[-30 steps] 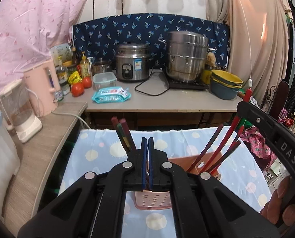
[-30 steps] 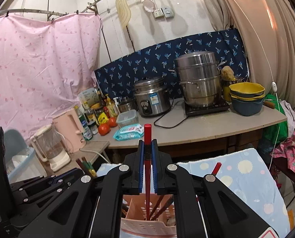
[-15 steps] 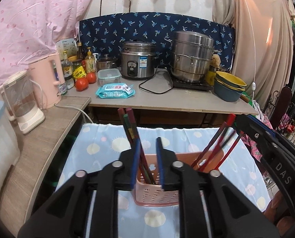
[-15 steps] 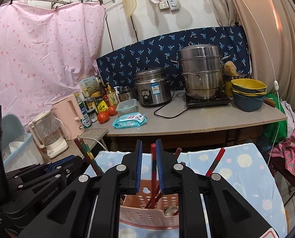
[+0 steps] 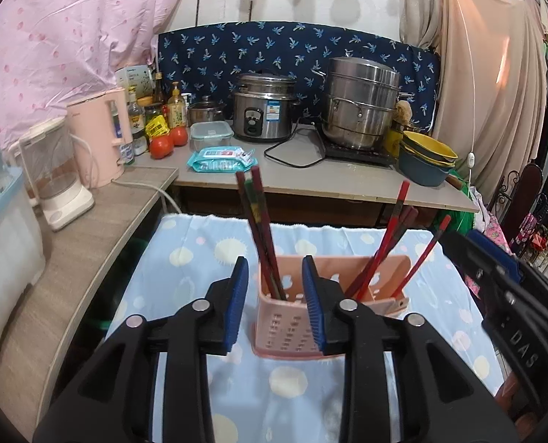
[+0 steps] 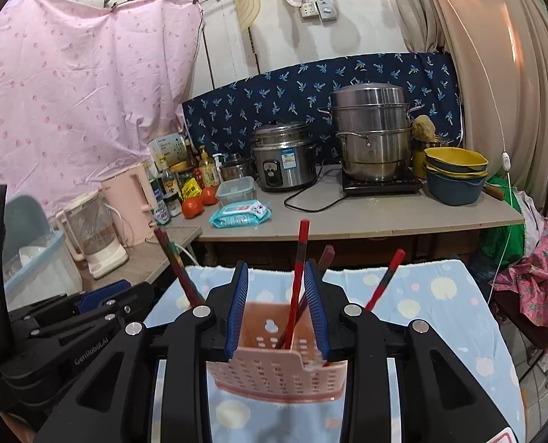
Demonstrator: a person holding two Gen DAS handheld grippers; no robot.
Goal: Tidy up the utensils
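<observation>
On the blue sun-patterned tablecloth [image 5: 185, 254] stands the pink perforated plastic utensil basket [image 5: 292, 332], directly ahead of both tools.

We read the step as release after drop-in. The left gripper [image 5: 275, 306] has just been opening; its blue ribbed pads are spread, with the bundle of dark red-and-green chopsticks [image 5: 259, 229] standing free between and beyond them, untouched. The right gripper [image 6: 275, 306] has likewise just been opening; its pads are parted around the bright red chopstick [image 6: 297, 277], with a gap on each side as far as we can tell. Neither tool is pinching anything.

Next move, in our judgement: back both grippers away without knocking the leaning sticks, then look for any utensil left outside the basket. None shows on the cloth in either view.

Basket appearance: rectangular, slotted walls, seemingly divided into compartments. Dark sticks lean left in the left section; red ones [image 5: 395, 243] fan to the right.
</observation>
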